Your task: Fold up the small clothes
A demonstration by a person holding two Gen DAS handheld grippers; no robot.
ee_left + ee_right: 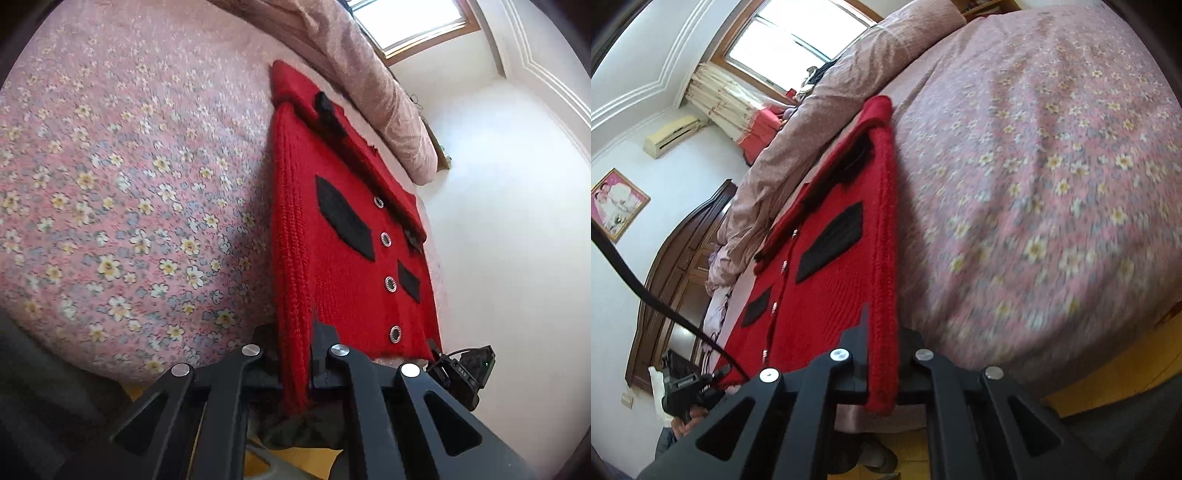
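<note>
Floral bedspread under red cardigan

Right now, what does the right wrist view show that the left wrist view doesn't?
Only the right wrist view: the air conditioner, framed picture, curtain and dark wooden headboard.

Only the left wrist view: all four ringed buttons face-on; the right view catches them edge-on.

Both: the red cardigan on the floral bedspread, the rolled quilt, the window, and each gripper, left gripper and right gripper, shut on a cardigan edge.
</note>
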